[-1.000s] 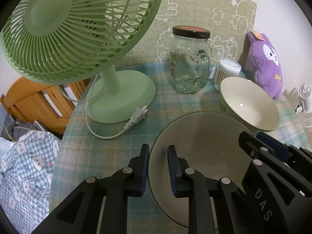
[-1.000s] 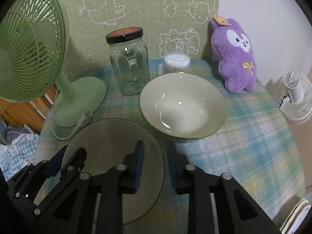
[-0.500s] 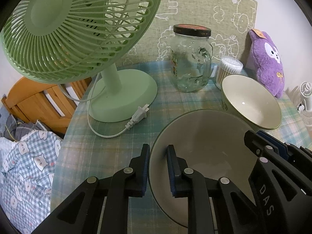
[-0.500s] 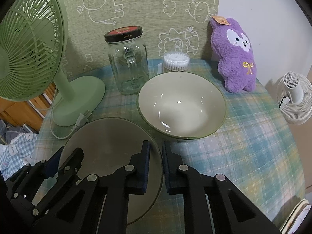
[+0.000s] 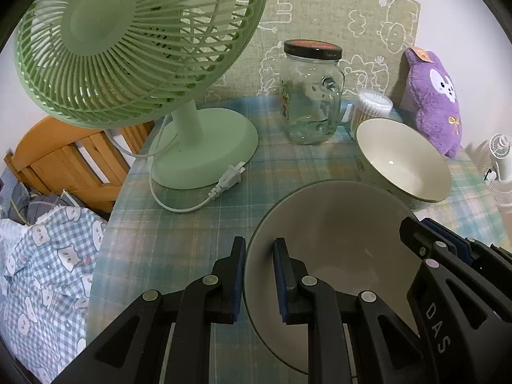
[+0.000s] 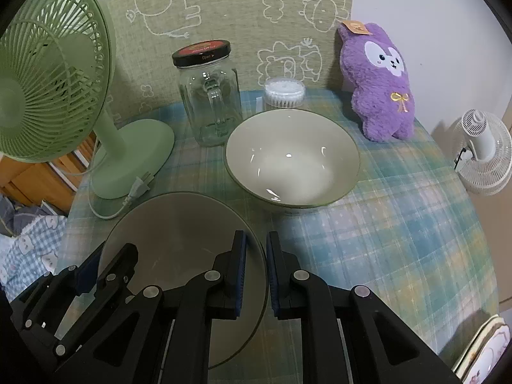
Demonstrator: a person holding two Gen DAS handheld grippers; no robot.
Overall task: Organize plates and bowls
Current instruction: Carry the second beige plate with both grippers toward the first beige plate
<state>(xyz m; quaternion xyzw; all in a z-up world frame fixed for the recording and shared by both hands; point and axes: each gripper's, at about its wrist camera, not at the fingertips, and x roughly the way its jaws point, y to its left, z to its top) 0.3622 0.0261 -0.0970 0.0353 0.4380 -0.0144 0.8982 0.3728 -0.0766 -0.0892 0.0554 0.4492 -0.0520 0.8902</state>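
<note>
A wide cream plate with a dark rim lies at the near side of the checked table. My left gripper is shut on its left rim, which runs between the blue pads. In the right wrist view the same plate has my right gripper shut on its right rim. Each gripper shows in the other's view, at the plate's opposite edge. Just beyond the plate stands a cream bowl with a green rim, seen from the left wrist as the bowl at the right.
A green desk fan stands at the left, its plug and cord lying beside the plate. Behind the bowl are a glass jar, a cotton swab tub and a purple plush. A small white fan stands off the right edge.
My right gripper's jaws have narrowed onto the plate's right rim. The left gripper has kept its grip, and both views have shifted only slightly.
</note>
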